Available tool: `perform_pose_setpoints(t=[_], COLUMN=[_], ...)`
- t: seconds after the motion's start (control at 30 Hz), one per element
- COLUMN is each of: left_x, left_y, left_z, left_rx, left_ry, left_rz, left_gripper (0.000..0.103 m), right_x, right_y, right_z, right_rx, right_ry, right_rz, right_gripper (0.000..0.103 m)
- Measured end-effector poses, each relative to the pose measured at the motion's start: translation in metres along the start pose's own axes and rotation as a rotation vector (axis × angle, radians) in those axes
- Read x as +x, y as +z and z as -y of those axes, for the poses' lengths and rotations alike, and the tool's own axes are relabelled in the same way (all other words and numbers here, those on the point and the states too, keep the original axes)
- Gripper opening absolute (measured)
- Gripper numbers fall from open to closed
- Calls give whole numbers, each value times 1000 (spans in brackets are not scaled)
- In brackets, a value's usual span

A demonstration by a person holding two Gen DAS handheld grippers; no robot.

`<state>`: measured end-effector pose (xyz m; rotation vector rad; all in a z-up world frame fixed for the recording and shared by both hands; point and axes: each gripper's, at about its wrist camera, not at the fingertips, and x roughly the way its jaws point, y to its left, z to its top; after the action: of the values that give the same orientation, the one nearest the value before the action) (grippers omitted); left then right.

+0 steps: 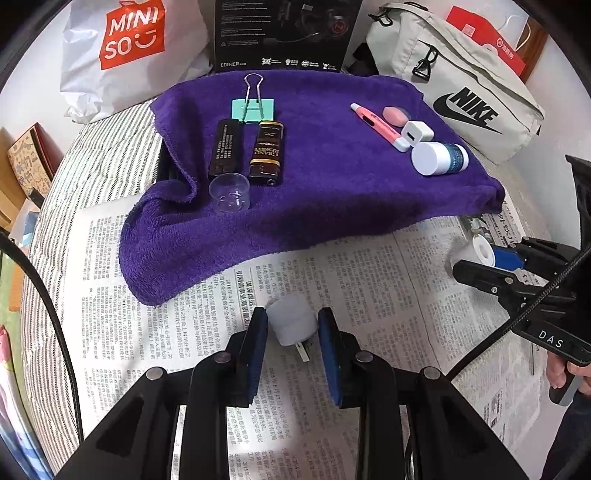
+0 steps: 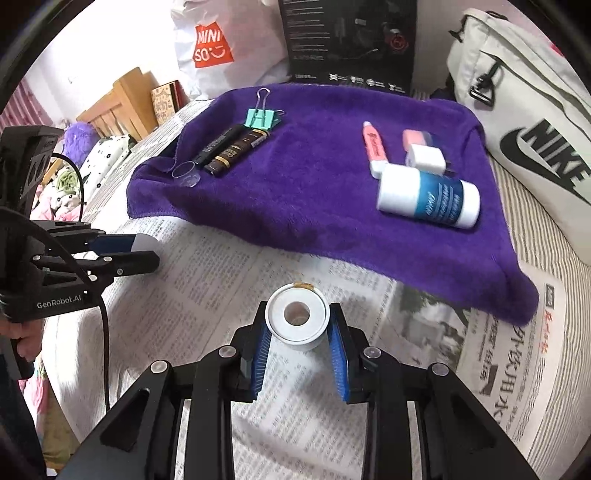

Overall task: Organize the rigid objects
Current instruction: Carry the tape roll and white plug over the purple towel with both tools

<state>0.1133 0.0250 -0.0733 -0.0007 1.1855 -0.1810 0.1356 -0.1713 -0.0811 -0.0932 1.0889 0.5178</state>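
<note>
My left gripper (image 1: 292, 326) is shut on a small white plug-like block (image 1: 291, 321) held over the newspaper (image 1: 221, 295). My right gripper (image 2: 298, 326) is shut on a white tape roll (image 2: 297, 317), also above the newspaper (image 2: 221, 280). On the purple towel (image 1: 325, 192) lie a teal binder clip (image 1: 253, 109), two dark lighters (image 1: 266, 151), a clear cup (image 1: 229, 192), a pink pen (image 1: 376, 123), a pink eraser (image 1: 393, 112), a white charger (image 1: 415, 133) and a white-and-blue bottle (image 1: 439, 158). The right gripper also shows in the left wrist view (image 1: 487, 264), and the left gripper in the right wrist view (image 2: 144, 249).
A Miniso bag (image 1: 129, 48), a black Edifier box (image 1: 284, 33) and a beige Nike bag (image 1: 461, 85) stand behind the towel. The striped bedding (image 1: 74, 184) lies under the newspaper. A wooden frame (image 2: 122, 103) is at the left.
</note>
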Motion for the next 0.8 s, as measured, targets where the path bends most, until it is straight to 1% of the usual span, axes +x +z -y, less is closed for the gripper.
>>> perform_pose_setpoints(t=[0.13,0.23,0.43,0.8], left_x=[-5,-11,-22,-41], left_y=[0,0,1,8], left_z=[3,5,7,7], left_rx=[4,2,6,11], left_ry=[1,-14,-19,-28], left_rz=[7,20,39,82], left_gripper=[27,27,27,27], right_x=[-4,-7,-14,-36], right_y=[-6,-9,-11,5], right_z=[3,3,4,6], right_rx=[32,30,31,29], right_ry=[20,21,24,43], right_rz=[5,6,16,62], right_gripper=[30,30,30,30])
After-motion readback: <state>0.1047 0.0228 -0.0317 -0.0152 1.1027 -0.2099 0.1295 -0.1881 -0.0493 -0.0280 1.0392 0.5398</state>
